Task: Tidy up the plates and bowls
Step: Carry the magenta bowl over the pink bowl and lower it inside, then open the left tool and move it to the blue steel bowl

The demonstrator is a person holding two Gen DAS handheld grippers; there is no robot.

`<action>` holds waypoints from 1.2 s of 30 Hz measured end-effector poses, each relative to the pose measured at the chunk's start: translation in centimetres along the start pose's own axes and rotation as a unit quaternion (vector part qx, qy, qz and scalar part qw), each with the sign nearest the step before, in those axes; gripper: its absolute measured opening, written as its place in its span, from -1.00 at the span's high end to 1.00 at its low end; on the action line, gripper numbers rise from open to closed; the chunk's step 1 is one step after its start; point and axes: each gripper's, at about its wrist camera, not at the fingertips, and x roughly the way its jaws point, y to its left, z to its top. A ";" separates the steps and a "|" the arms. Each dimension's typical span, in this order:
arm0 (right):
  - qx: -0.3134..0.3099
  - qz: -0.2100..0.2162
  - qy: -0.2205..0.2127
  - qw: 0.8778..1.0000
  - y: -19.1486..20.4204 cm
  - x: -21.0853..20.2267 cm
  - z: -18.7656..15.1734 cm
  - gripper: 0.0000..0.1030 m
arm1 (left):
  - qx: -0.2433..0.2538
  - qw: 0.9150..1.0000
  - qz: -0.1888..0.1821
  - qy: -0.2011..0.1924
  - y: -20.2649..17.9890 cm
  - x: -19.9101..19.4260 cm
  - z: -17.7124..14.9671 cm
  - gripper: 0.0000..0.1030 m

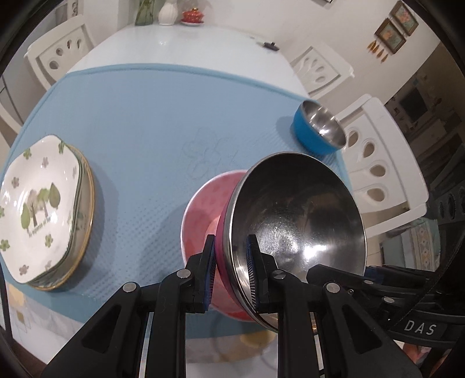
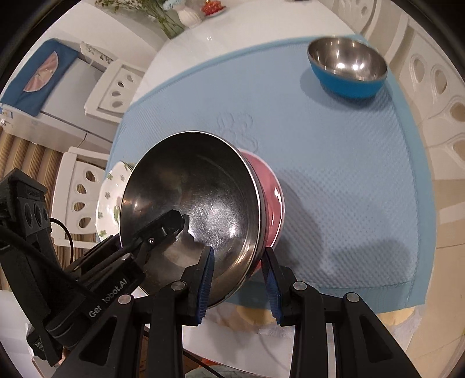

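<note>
Both tools, left (image 1: 231, 270) marked "DAS" and right (image 2: 238, 279), pinch the pink bowl's (image 1: 200, 203) rim.

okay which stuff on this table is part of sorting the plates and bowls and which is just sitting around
Part of the job:
pink bowl, gripped by the left claw and right claw
blue bowl
plate stack

Just lying about:
white vase
red lidded dish
chairs

Room bright, soft indoor light, probably from overhead. Glare spots inside my pink steel bowl (image 1: 293, 221) and blue bowl (image 2: 347, 62). Soft shadows on blue mat (image 1: 151, 116). Fisheye bends edges, black corners. My fingers (image 2: 205, 279) sharp; far surface (image 1: 180, 43) slightly soft.
</note>
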 end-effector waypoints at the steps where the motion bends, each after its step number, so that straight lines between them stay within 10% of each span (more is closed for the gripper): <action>1: 0.000 -0.001 0.003 1.000 0.0 0.2 -0.1 0.35 | 0.002 1.000 0.005 0.002 0.0 0.3 -0.1 0.68; 25: -0.005 -0.021 0.030 0.999 0.6 2.5 0.7 0.35 | 0.050 0.992 0.111 0.018 0.8 1.5 -0.6 0.28; 36: 0.000 -0.001 0.027 1.000 0.0 1.5 1.0 0.35 | 0.018 0.995 0.091 0.028 1.9 1.9 -0.9 0.28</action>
